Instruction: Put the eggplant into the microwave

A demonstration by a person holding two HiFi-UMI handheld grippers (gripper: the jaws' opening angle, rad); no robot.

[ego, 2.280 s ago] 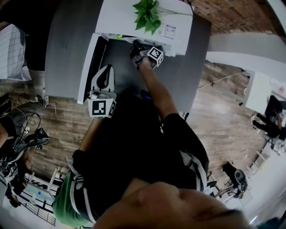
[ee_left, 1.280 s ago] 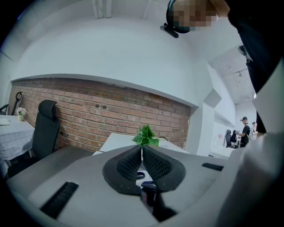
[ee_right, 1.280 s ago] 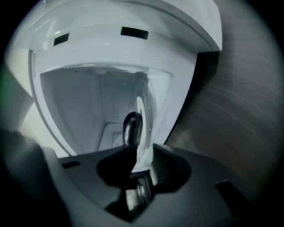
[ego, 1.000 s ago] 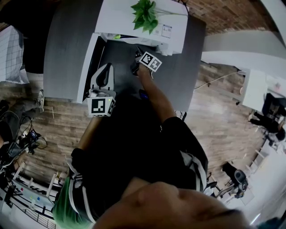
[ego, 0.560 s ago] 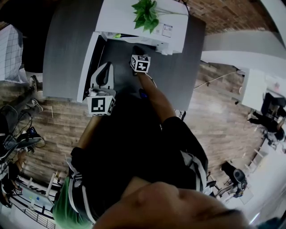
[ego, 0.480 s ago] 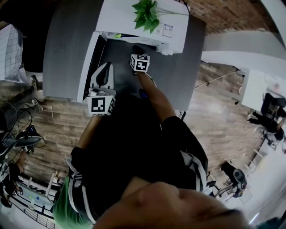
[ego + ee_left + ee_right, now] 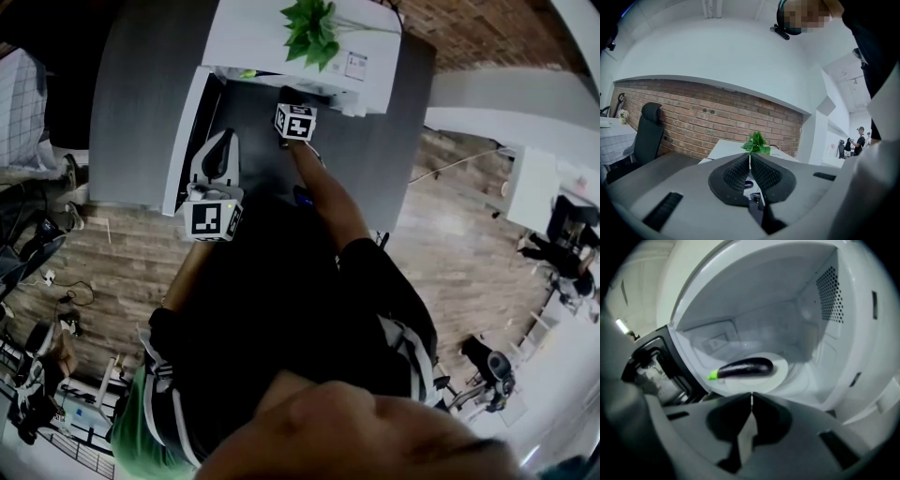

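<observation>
The eggplant (image 7: 743, 368) lies inside the microwave (image 7: 825, 333), on the round white plate (image 7: 780, 376) at the bottom of the cavity. In the right gripper view it lies across the middle of the frame, with its green stem end to the left and its dark purple body to the right. The microwave door (image 7: 651, 366) stands open at the left side of this view.

The right gripper (image 7: 751, 397) is in front of the opening, at the lower middle of the frame. Its two jaws are pressed together and nothing is between them. The eggplant is apart from the jaws, deeper in the cavity.

The left gripper (image 7: 750, 157) has its jaws together too, with nothing between them. Its view looks over them to a green plant (image 7: 756, 143) in the middle, a brick wall (image 7: 693, 117) behind and a dark chair (image 7: 647, 131) at the left.

In the head view the white microwave is at the upper middle of the frame, on a grey table (image 7: 141, 94), and the plant stands on top of it. The right gripper is just before the opening. The left gripper is lower and to the left, near the open door, and well apart from the right one.
</observation>
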